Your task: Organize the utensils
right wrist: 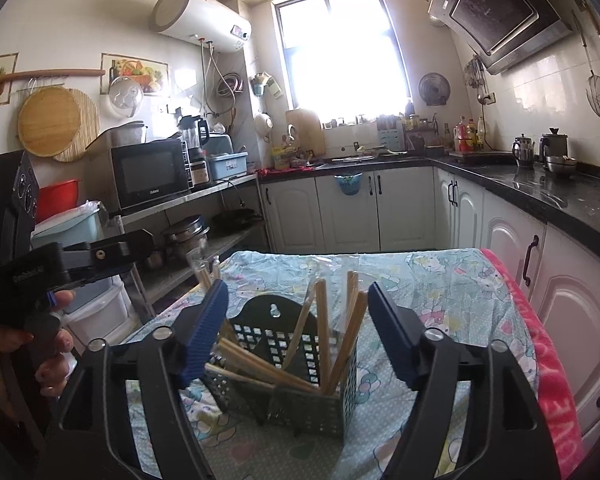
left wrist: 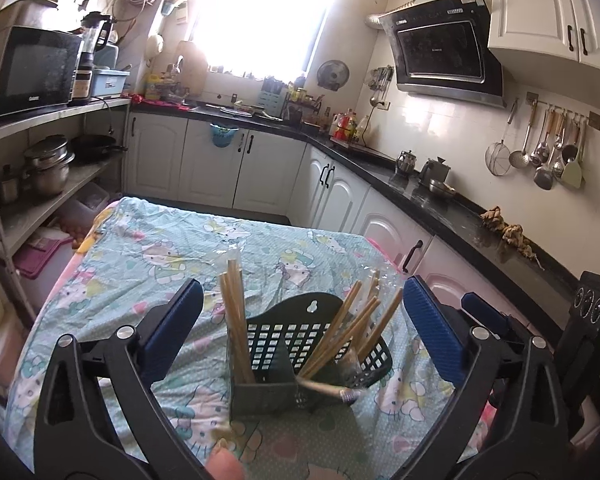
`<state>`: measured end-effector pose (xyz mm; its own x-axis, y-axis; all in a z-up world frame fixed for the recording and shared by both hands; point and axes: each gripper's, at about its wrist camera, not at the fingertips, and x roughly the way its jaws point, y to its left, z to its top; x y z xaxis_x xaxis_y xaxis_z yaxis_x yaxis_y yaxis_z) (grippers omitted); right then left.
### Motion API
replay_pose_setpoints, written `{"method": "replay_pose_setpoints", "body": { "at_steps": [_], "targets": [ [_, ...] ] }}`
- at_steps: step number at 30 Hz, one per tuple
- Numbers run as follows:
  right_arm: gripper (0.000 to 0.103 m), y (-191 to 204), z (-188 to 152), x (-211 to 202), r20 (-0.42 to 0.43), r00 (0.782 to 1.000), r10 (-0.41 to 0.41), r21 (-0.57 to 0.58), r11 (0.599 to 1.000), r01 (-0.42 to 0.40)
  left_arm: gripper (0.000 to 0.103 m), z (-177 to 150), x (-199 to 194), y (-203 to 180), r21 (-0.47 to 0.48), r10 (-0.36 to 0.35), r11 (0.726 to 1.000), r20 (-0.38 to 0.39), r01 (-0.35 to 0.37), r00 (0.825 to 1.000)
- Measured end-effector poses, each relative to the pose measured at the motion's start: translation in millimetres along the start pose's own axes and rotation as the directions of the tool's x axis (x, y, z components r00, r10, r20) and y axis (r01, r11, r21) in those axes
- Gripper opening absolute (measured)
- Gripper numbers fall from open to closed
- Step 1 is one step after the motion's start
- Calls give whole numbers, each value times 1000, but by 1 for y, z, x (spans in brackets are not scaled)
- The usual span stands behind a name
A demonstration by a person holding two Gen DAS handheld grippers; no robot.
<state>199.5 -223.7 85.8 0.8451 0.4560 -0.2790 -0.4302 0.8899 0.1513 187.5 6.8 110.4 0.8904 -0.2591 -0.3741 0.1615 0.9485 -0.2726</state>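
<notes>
The tabletop (left wrist: 148, 256) wears a pale blue cartoon cloth. Near its front edge stands a dark perforated utensil holder (right wrist: 300, 364), full of leaning wooden chopsticks (left wrist: 236, 320). The left claw (left wrist: 300, 336) and right claw (right wrist: 296, 332) both gape wide around the holder, holding nothing.

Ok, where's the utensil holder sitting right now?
The dark perforated utensil holder stands on the cartoon-print cloth, centred low in both wrist views between each gripper's open jaws, with wooden chopsticks poking out of it.

window (right wrist: 340, 52) bright | white cabinets (left wrist: 216, 168) | black counter (right wrist: 540, 188) | tiled wall (left wrist: 440, 116)
</notes>
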Motion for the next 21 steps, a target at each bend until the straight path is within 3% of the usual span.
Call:
{"method": "replay_pose_setpoints", "body": {
  "at_steps": [13, 21],
  "targets": [
    [91, 28, -9, -34, -17, 1000, 2, -51, 999, -2, 92, -20, -45, 12, -25, 40, 999, -15, -40, 999],
    [95, 42, -29, -42, -63, 998, -19, -84, 996, 14, 92, -48, -57, 15, -38, 47, 998, -42, -49, 998]
  ]
}}
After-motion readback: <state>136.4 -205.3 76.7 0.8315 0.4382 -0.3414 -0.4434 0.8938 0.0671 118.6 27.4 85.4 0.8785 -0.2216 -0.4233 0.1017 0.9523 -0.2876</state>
